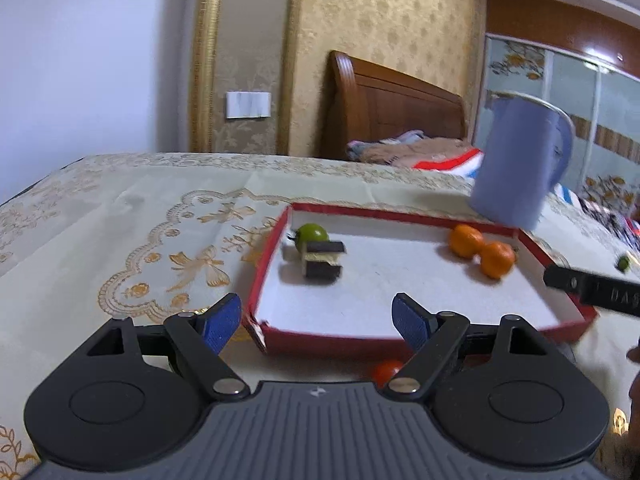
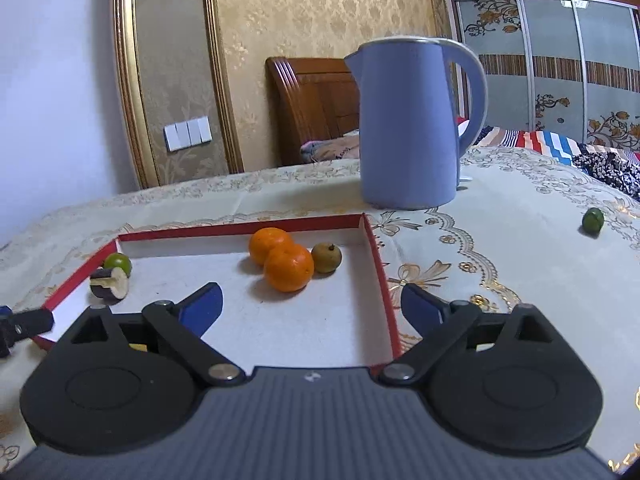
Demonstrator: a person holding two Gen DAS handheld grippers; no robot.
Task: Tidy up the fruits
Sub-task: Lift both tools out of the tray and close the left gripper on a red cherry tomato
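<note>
A shallow red box (image 1: 532,244) (image 2: 380,264) with a white floor lies on the table. Inside are two oranges (image 1: 480,251) (image 2: 282,258), a green lime (image 1: 313,233) (image 2: 119,263), a dark purple cut piece (image 1: 323,260) (image 2: 108,282) and a small brownish fruit (image 2: 326,257). Another lime (image 2: 593,220) (image 1: 622,263) lies on the cloth right of the box. A small red fruit (image 1: 386,372) sits just outside the box's near wall, under my left gripper. My left gripper (image 1: 316,322) is open and empty over the box's near left corner. My right gripper (image 2: 312,306) is open and empty over the box's near right part.
A blue electric kettle (image 1: 520,164) (image 2: 412,124) stands behind the box's far right corner. The table has an embroidered cream cloth (image 1: 140,220) (image 2: 500,220). A wooden headboard and bedding lie beyond the table. The right gripper's finger (image 1: 592,290) shows at the left wrist view's right edge.
</note>
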